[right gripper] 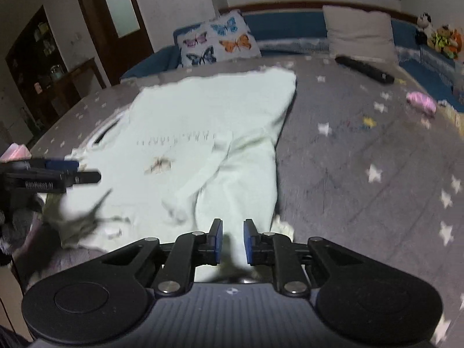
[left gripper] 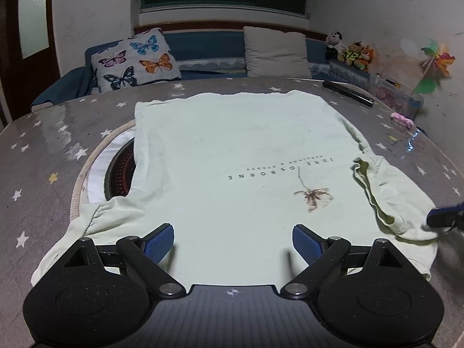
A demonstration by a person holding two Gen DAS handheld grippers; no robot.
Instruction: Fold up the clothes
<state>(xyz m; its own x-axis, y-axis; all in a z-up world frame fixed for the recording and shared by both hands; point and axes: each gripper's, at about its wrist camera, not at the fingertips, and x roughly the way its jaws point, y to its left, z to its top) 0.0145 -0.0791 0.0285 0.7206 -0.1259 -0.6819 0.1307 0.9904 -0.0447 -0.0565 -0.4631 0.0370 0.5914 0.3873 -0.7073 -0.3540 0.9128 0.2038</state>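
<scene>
**Right sleeve fold: claw over the cloth, nothing gripped**

Pale green T-shirt [left gripper: 232, 150] lies print-up and mostly flat on the star-patterned table [left gripper: 43, 150], collar end towards me, hem towards the sofa. The right sleeve [left gripper: 385, 191] is already flipped partly inward and rumpled; the left sleeve [left gripper: 95, 217] is still spread out.

My right claw [right gripper: 233, 240] sits low over the sleeve area, jaws a narrow gap apart, cloth below but not pinched as far as I can tell; that view is blurred. My left claw [left gripper: 233, 243] hovers over the collar end with jaws wide apart, holding nothing.

To do this well I judge I should pinch the sleeve at its cuff edge, one layer only, and lay it straight along the body.

Room: the shirt's left side overhangs a round inset [left gripper: 116, 168] in the table. Black remote [left gripper: 348, 92] and a pink object [left gripper: 401, 119] lie well apart at the far right; open table lies right of the shirt.
</scene>
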